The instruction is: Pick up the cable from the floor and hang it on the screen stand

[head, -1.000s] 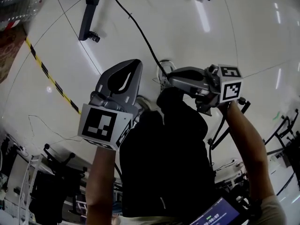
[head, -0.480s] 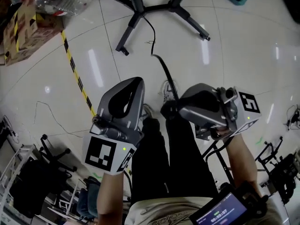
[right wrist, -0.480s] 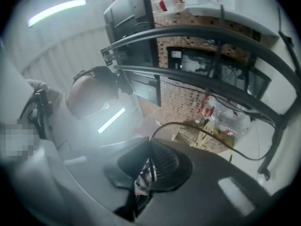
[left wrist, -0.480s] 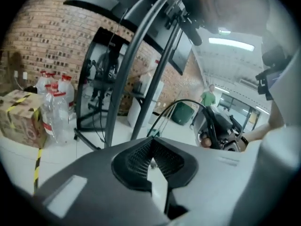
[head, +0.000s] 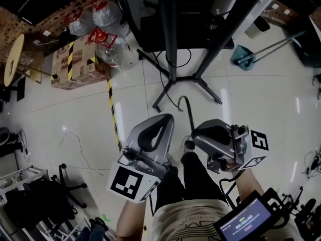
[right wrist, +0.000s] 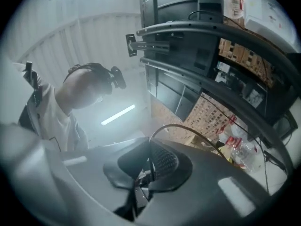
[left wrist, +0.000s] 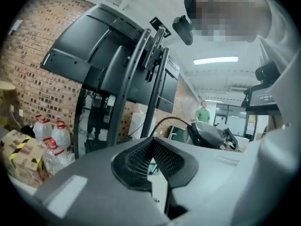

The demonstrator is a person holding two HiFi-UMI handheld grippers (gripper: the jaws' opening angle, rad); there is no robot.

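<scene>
A thin black cable (head: pixel 187 109) rises in an arc from my right gripper (head: pixel 193 136) and drops to the floor by the screen stand's legs (head: pixel 173 87). The right gripper view shows the jaws shut on the cable (right wrist: pixel 188 127), which loops up and off to the right. My left gripper (head: pixel 163 120) hovers just left of it, shut with nothing between its pads (left wrist: pixel 141 157). The screen stand's pole (head: pixel 172 34) stands ahead, and its dark screen and posts (left wrist: pixel 127 93) fill the left gripper view. The cable's far end is hidden among the legs.
Large water bottles (head: pixel 108 39) and a taped cardboard box (head: pixel 75 64) sit left of the stand. Yellow-black tape (head: pixel 113 109) runs along the floor. A broom and dustpan (head: pixel 248 54) lie at the right. Wheeled chair bases (head: pixel 50 195) crowd the lower left.
Both grippers have lifted away from the floor, the right one carrying the cable up. The view has swung upward, bringing the stand's pole, bottles and box into sight.
</scene>
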